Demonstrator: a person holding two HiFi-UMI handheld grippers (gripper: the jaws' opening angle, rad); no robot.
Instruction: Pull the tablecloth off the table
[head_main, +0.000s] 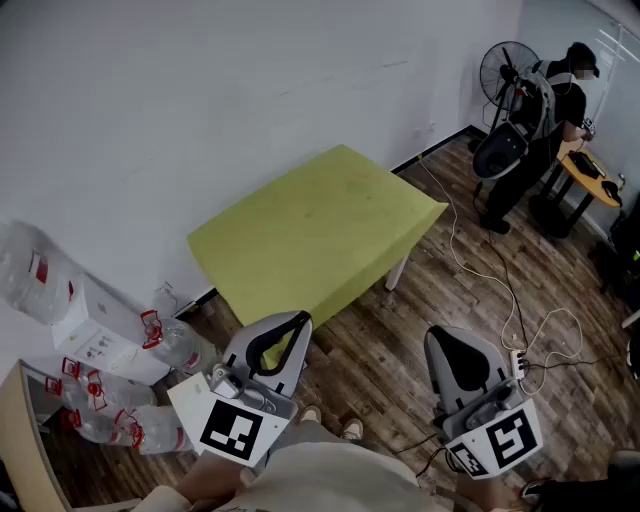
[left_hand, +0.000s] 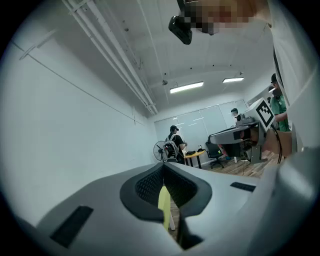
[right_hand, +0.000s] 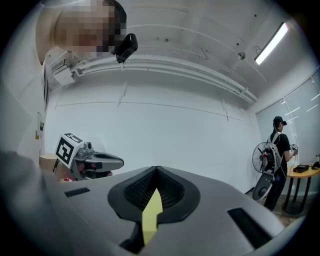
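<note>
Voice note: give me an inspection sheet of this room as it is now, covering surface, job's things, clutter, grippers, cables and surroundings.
Surface: table, top fully covered; wood floor around it.
Job's things: yellow-green tablecloth, spread flat, not yet pulled off.
Clutter: empty water bottles and a white box on the floor by the wall.
Grippers: left gripper shut, holding nothing; right gripper shut, holding nothing, over the floor.
Cables: white cord runs across the floor to a power strip.
Surroundings: person beside a fan and a small side table.
</note>
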